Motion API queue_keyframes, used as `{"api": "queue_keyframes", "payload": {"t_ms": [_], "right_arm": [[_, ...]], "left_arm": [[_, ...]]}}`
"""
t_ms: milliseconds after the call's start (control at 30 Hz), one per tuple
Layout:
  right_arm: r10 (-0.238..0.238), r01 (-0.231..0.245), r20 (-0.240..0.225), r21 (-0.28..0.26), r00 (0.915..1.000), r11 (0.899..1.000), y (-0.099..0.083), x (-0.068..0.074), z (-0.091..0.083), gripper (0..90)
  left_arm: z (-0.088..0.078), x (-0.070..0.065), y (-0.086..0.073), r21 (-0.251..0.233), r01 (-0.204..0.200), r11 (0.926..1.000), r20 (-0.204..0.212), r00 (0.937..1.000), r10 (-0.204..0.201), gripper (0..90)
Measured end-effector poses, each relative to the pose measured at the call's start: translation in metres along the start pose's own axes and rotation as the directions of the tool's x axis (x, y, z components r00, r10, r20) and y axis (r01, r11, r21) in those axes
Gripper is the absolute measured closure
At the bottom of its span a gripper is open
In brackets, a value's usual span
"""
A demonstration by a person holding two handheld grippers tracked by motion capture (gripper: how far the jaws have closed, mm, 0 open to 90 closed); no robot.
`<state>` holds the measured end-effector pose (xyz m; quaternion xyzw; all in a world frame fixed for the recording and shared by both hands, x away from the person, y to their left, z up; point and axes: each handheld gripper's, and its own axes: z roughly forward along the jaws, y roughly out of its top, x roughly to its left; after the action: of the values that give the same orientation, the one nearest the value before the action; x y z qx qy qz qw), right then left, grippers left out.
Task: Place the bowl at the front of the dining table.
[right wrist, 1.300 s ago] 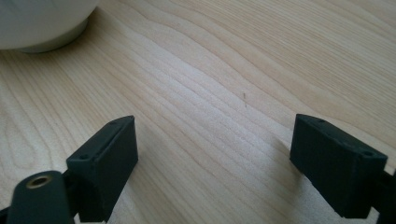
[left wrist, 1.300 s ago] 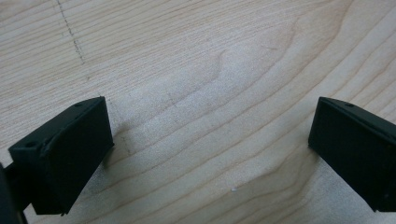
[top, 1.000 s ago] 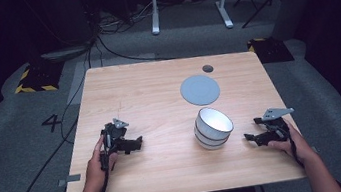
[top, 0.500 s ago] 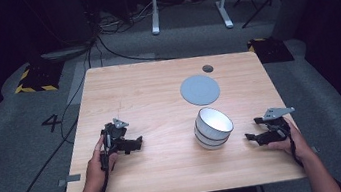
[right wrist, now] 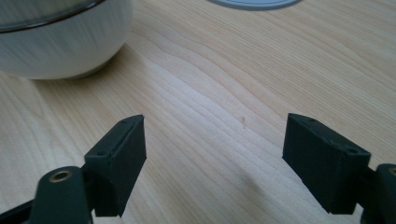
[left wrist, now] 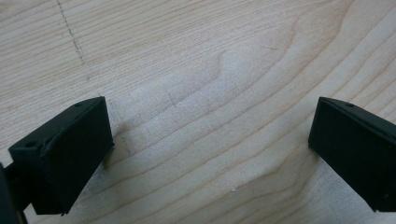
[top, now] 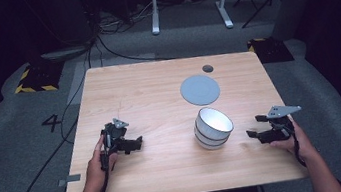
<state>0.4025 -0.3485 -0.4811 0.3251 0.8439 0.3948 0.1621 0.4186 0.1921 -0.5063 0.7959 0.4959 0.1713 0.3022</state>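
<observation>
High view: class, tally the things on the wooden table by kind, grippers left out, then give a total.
Bowls, stacked: 2
Grey round plate: 1
Small dark disc: 1
Total: 4

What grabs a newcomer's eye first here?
The stack of white ribbed bowls right of centre on the pale wooden table, with a flat grey round plate just behind it. Either side, a hand-held black gripper rests low over bare wood with jaws apart and nothing between them: the left gripper near the left edge, the right gripper pointing at the bowls.
</observation>
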Motion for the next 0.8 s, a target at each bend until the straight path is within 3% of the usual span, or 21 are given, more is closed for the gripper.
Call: {"api": "queue_keyframes", "payload": {"t_ms": [367, 800], "right_arm": [[-0.047, 0.047, -0.006, 0.001, 0.9989, 0.999, 0.009, 0.012, -0.004, 17.7], [-0.111, 0.108, -0.082, -0.040, 0.9905, 0.993, 0.029, 0.036, -0.016, 20.0]], "left_arm": [[0.000, 0.000, 0.000, 0.000, 0.000, 1.0000, 0.000, 1.0000, 0.000, 0.0], [0.000, 0.000, 0.000, 0.001, -0.001, 1.0000, 0.000, 1.0000, 0.001, 0.0]]}}
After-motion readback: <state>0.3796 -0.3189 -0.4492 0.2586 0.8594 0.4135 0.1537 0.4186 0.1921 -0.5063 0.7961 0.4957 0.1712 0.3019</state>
